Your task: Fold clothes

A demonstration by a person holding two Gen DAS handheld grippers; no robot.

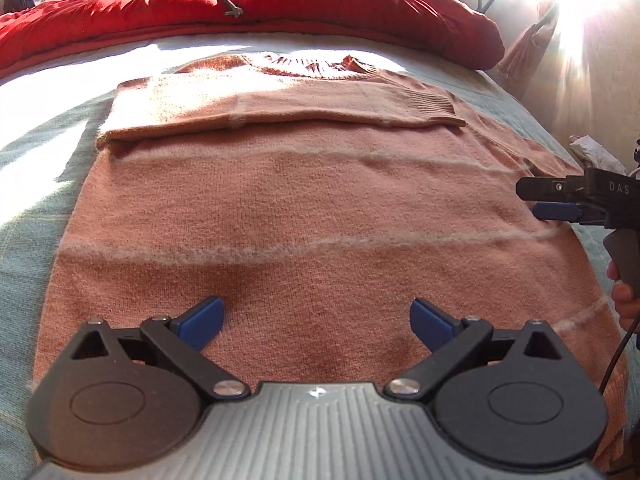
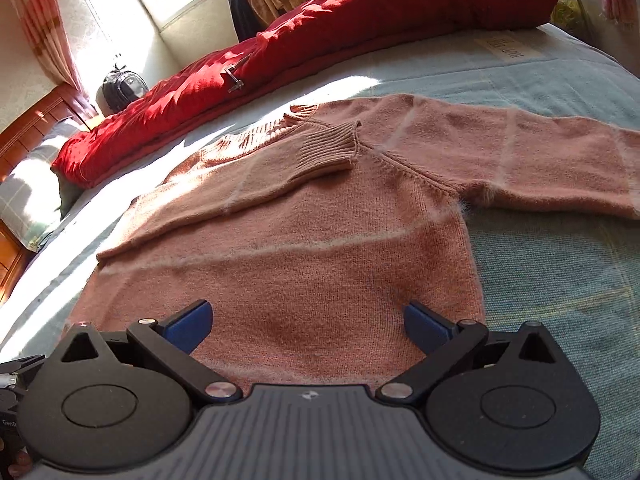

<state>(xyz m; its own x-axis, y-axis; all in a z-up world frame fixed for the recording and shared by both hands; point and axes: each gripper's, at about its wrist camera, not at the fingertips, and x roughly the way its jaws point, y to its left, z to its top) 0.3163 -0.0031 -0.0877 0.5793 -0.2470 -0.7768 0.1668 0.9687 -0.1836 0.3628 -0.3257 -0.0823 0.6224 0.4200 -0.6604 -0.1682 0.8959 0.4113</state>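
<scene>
Here the left claw (image 1: 316,320) hovers spread wide and empty over the hem end of the pink sweater (image 1: 304,208), which lies flat on the bed (image 1: 36,184), collar toward the far red duvet (image 1: 280,4). The right claw (image 2: 306,326), likewise spread and holding nothing, hangs at the sweater's right side edge. One sleeve is folded across the chest; the other sleeve (image 2: 540,160) stretches straight out toward the bed's right edge, nearer the right claw.
</scene>
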